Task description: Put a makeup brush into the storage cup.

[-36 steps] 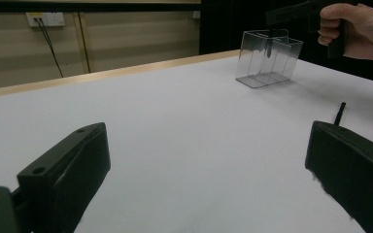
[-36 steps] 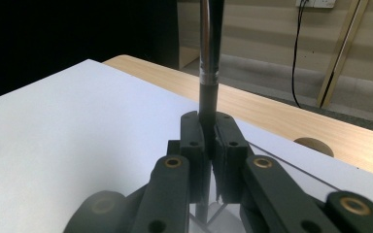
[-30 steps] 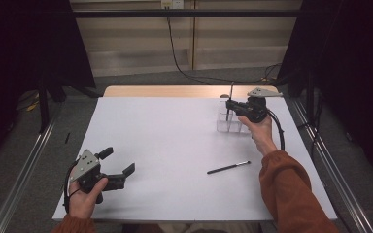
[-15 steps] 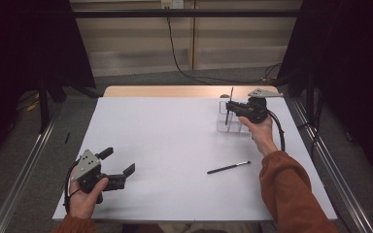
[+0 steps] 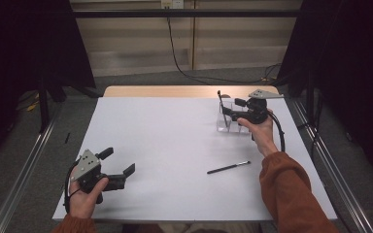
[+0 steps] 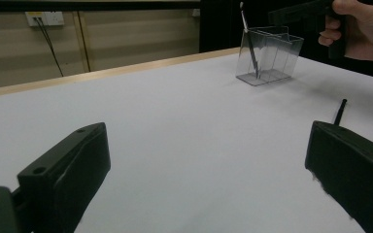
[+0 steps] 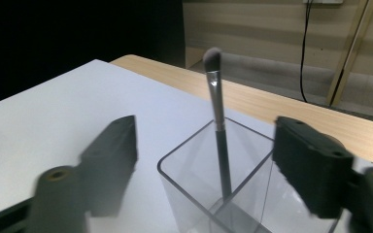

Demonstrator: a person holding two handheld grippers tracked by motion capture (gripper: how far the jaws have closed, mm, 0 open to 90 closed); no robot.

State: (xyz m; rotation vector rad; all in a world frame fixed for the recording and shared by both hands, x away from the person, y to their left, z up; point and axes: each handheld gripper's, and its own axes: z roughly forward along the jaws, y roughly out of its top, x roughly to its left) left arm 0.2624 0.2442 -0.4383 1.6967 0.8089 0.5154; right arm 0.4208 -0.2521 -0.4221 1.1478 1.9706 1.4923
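A clear plastic box (image 5: 228, 124) stands at the table's far right, and a dark makeup brush (image 5: 220, 104) leans inside it, bristles up. My right gripper (image 5: 229, 108) hovers right at the box. In the right gripper view its jaws (image 7: 211, 160) have just been opening and stand wide on either side of the brush (image 7: 219, 126) without touching it, above the box rim (image 7: 161, 171). A second brush (image 5: 228, 167) lies flat on the white table, nearer the person. My left gripper (image 5: 118, 161) rests open at the front left, with nothing between its jaws (image 6: 206, 174).
The white tabletop (image 5: 175, 141) ends in a wooden strip (image 5: 175, 91) at the far side. Metal rails (image 5: 320, 155) run along both sides. A black cable (image 5: 175, 48) hangs down the back wall. In the left gripper view, the box (image 6: 272, 58) stands far off.
The right gripper's jaws have spread apart and let go of the brush, which now stands in the box on its own. Neither hand has shifted.
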